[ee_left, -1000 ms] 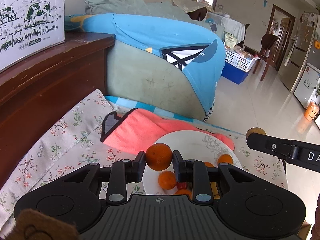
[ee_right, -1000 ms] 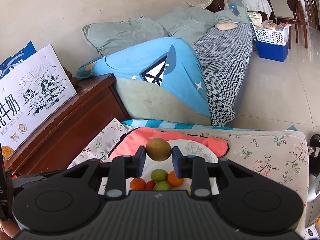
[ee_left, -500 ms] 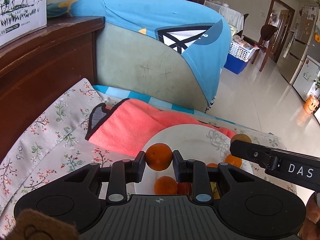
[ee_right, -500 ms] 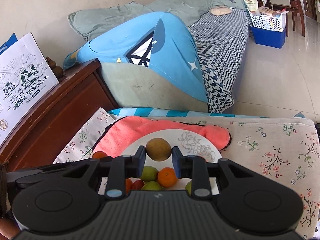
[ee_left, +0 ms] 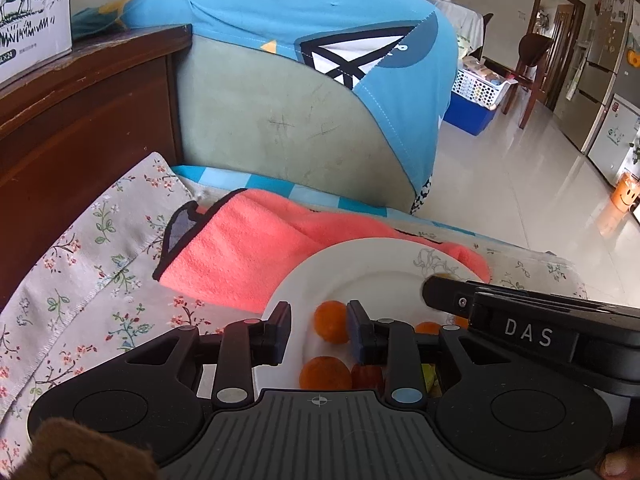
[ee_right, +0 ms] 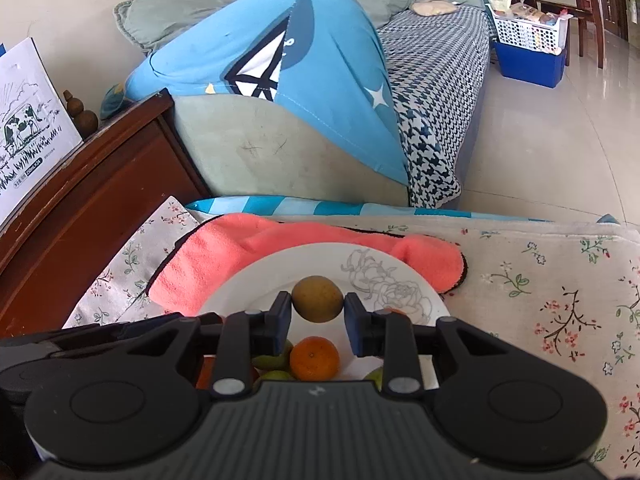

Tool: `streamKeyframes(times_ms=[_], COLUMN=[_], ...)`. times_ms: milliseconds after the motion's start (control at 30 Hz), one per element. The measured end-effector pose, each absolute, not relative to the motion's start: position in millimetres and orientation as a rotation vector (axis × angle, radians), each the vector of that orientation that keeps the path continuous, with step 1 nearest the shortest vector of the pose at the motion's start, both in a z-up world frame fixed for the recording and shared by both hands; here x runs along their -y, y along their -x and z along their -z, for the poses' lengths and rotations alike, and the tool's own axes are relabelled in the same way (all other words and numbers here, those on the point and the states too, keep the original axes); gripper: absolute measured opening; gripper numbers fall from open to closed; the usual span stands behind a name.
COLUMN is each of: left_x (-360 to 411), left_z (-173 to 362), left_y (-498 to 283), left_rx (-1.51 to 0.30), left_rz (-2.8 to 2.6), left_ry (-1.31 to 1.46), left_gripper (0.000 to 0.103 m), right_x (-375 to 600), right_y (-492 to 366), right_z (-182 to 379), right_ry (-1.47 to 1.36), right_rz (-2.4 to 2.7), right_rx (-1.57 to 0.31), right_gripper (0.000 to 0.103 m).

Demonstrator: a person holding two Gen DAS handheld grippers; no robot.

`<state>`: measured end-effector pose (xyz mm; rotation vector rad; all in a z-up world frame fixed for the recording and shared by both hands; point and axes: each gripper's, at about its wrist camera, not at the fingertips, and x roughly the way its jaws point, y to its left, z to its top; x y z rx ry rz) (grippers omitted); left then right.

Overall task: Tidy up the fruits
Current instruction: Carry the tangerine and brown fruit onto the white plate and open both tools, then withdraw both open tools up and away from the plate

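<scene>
Left gripper (ee_left: 319, 327) spread open over the white plate (ee_left: 360, 264), an orange (ee_left: 330, 321) against its right finger. Right gripper (ee_right: 317, 312) clamps a brownish-green fruit (ee_right: 317, 298) above the plate.

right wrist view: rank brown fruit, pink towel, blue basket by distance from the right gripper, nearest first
1. brown fruit: between the fingers of the right gripper, over the white plate.
2. pink towel: just beyond, under the plate's far edge.
3. blue basket: far upper right, on the floor beside the sofa.
</scene>
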<state>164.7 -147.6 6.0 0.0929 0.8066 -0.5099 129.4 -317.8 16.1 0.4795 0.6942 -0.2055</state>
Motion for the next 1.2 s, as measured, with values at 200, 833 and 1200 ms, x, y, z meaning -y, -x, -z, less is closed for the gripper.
streamKeyframes(times_ms=[200, 833, 1200], left_x=[142.1, 129.0, 124.3], left_z=[-15.4, -40.5, -49.4], left_y=[-160.2, -133.2, -100.8], left_rx=[-0.772, -0.761, -0.77], left_rz=[0.444, 0.383, 0.384], left_ry=[-0.092, -0.139, -0.195], left_gripper=[0.067, 0.095, 0.096], right_x=[320.6, 320.1, 309.6], right_y=[-125.0, -95.7, -66.5], right_z=[-23.8, -50.4, -70.5], right_ry=[-0.495, -0.545, -0.548], right_rz=[0.219, 0.295, 0.299], right_rx=[-0.666, -0.64, -0.627], right_gripper=[0.033, 0.073, 0.078])
